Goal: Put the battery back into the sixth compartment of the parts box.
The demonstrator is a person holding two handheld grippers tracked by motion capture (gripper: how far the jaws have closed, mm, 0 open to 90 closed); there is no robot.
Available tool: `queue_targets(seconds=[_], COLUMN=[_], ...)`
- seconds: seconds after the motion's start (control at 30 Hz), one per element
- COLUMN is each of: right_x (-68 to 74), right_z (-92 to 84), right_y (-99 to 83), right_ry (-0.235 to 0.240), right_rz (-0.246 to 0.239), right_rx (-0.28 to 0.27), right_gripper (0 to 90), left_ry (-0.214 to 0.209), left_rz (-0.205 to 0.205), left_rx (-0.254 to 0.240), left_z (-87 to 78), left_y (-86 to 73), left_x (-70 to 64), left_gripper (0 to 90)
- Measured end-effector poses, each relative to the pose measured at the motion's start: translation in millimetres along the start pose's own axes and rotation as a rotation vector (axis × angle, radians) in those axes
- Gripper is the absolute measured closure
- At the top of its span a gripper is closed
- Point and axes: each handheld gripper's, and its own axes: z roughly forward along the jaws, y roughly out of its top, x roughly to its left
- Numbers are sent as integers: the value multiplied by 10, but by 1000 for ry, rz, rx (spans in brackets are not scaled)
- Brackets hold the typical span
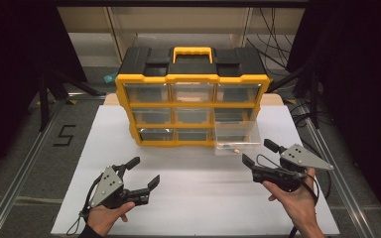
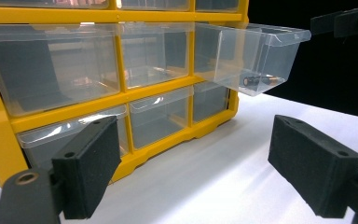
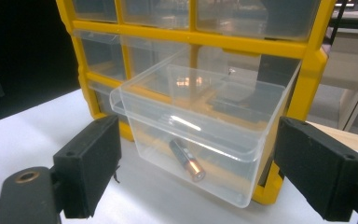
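One drawer [image 3: 200, 135] of the yellow cabinet [image 1: 191, 79] stands pulled out, a battery [image 3: 187, 160] lying inside. The right gripper [image 1: 259, 152] faces it with jaws wide, likely to push it shut; the left gripper [image 1: 144, 171] waits, also wide, over the worktop [image 1: 198, 198].

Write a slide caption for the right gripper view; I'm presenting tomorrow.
Open right gripper faces a pulled-out clear drawer holding one battery, in a yellow organizer.
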Motion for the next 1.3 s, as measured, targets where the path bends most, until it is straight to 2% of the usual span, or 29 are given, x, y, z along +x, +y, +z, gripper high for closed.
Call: queue_targets(seconds=[0.07,0.23,0.3,0.33,0.37,0.43,0.47,0.6,0.63,0.67,0.7,0.8,0.83,0.93,0.97,1.0,1.03,1.07,1.1,1.13,1.2,1.23,1.3], right_x=[3,26,43,43,54,58,72,73,90,79,90,106,93,115,110,129,117,123,142,151,147,169,161], right_z=[-2,18,20,14,9,22,16,28,19,32,12,26,26,25,32,32,42,41,35,48,50,41,43], right_y=[-26,-102,-121,-127,-139,-166,-176,-220,-228,-240,-240,-273,-276,-304,-313,-326,-336,-346,-355,-366,-376,-381,-390], right_ry=[13,3,17,6,13,9,9,-3,15,6,7,13,8,16,11,17,17,21,27,32,26,32,35], right_rz=[4,4,19,9,18,15,31,14,41,18,29,42,19,34,17,42,22,20,40,45,18,46,38], right_rx=[10,0,6,9,20,1,13,4,25,4,34,15,11,30,20,28,14,22,41,27,28,43,34], right_gripper=[162,161,161,161,161,161,161,161,161,161,161,161,161,161,161,161,161,161,161,161,161,161,161], left_ry=[0,-1,-1,0,0,0,-1,-1,-1,-1,-1,-1,-1,-1,-2,-2,-2,-2,-1,-1,-1,-2,-2], left_rz=[0,0,-2,0,0,0,0,-1,-2,-3,-1,-2,-2,-2,-2,-2,-2,-2,-2,-2,-1,0,-2], left_rx=[0,0,0,0,0,0,0,1,1,1,1,1,0,1,1,1,1,1,2,1,1,2,2], left_z=[0,1,0,0,0,0,0,0,0,0,1,1,1,3,3,4,4,3,2,2,2,2,1], left_y=[0,0,-1,0,0,0,0,0,-1,-1,-1,-1,-1,-3,-3,-3,-4,-3,-3,-3,-3,-3,-3], left_x=[1,0,-2,0,1,0,-1,-3,-3,-4,-3,-5,-5,-7,-8,-9,-8,-8,-8,-7,-8,-9,-11], left_gripper=[162,162,162,162,162,162,162,162,162,162,162,162,162,162,162,162,162,162,162,162,162,162,162])
